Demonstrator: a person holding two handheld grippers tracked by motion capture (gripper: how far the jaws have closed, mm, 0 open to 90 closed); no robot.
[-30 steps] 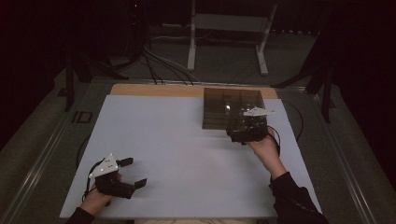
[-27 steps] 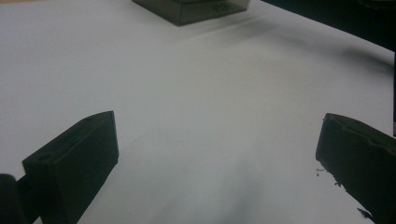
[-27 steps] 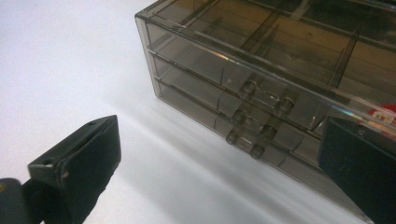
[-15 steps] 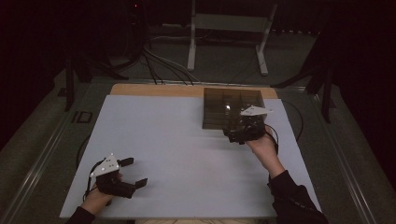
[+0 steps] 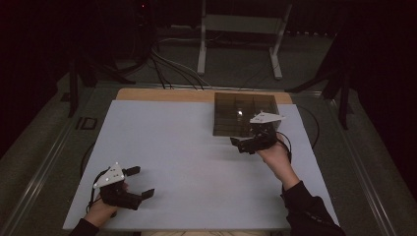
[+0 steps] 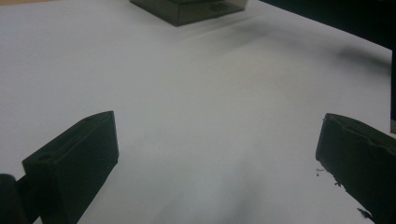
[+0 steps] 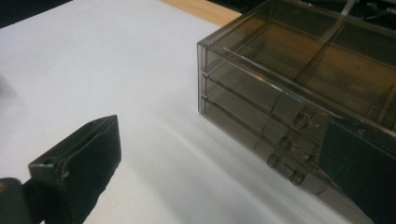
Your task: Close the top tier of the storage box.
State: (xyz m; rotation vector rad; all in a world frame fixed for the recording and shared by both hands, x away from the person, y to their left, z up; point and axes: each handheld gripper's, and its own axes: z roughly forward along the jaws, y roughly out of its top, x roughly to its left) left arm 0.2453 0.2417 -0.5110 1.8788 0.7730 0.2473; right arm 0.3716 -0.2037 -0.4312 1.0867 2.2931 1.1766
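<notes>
The right gripper (image 5: 244, 143), jaws wide and empty, hovered at the front face of the smoky translucent drawer organizer (image 5: 243, 114) near the tabletop's (image 5: 167, 142) far right corner. Judging by this approach, the next move called for closing on a small drawer knob (image 7: 299, 121). The left gripper (image 5: 139, 182) idled wide open near the front left corner.

I am working in what looks like a lab or recording studio, not a home. The room around me is dark, with black surroundings on every side. The counter (image 5: 162, 147) is covered by a plain white sheet, with a strip of bare wood at its far edge. Behind it, loose cables (image 5: 172, 66) trail over a grey floor, and a white metal stand (image 5: 241, 34) rises on two legs.
</notes>
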